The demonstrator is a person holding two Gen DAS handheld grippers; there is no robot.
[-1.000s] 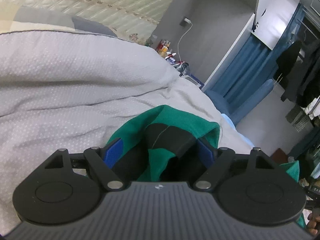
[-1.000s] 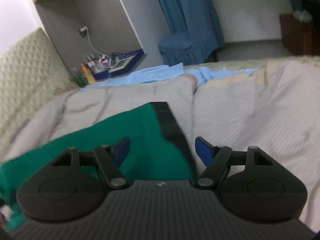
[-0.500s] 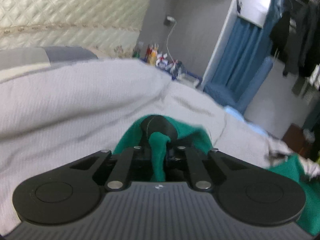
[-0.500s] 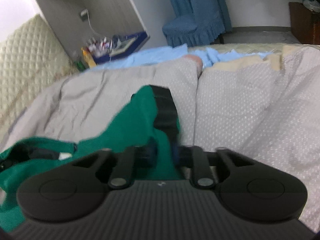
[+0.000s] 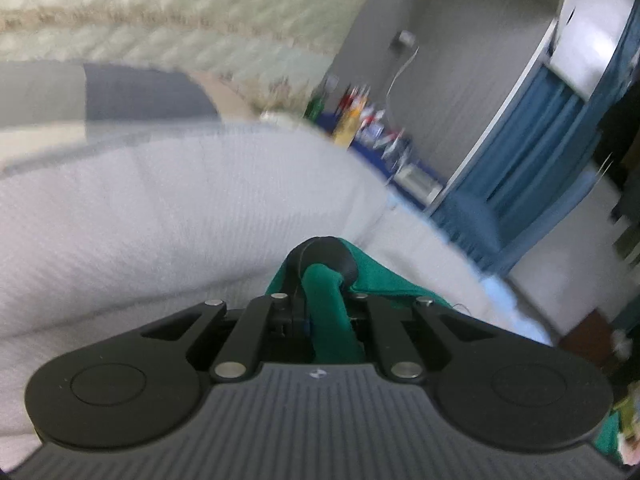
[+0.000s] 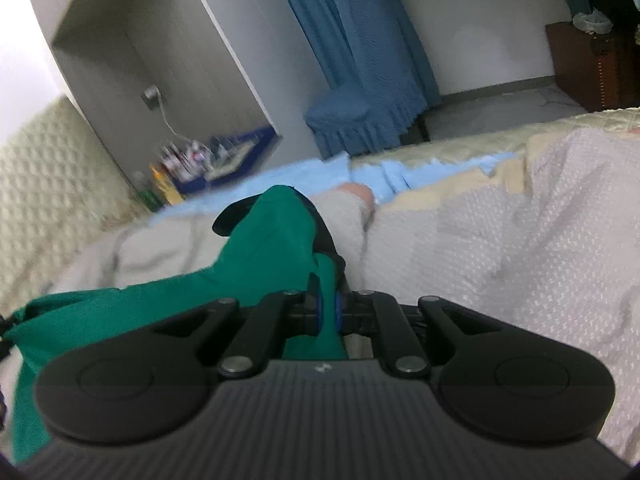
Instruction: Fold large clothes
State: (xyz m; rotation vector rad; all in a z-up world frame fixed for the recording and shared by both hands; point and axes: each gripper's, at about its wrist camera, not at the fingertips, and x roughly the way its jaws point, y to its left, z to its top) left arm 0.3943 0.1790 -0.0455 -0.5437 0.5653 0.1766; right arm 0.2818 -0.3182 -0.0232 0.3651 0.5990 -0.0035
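Note:
A green garment with black trim [image 6: 264, 248] lies bunched on a bed with a pale grey dotted cover [image 6: 520, 248]. My right gripper [image 6: 328, 312] is shut on a fold of it, and green cloth trails off to the lower left. In the left wrist view the same green garment [image 5: 332, 304] with its black band [image 5: 328, 252] is pinched in my left gripper [image 5: 320, 320], which is shut on it and holds it a little above the bed cover [image 5: 160, 220]. The pads of the left gripper are hidden by the cloth.
A padded cream headboard [image 5: 180, 8] stands behind the bed. A bedside stand with bottles [image 5: 360, 120] and a cable lies beyond. Blue curtains [image 6: 360, 40] and a blue-covered chair [image 6: 352, 120] stand past the bed, and a light blue sheet [image 6: 420, 168] lies along its far edge.
Both grippers went from open around the green cloth to shut on it. The left one then lifted and swung with the cloth; the right one raised its fold slightly.

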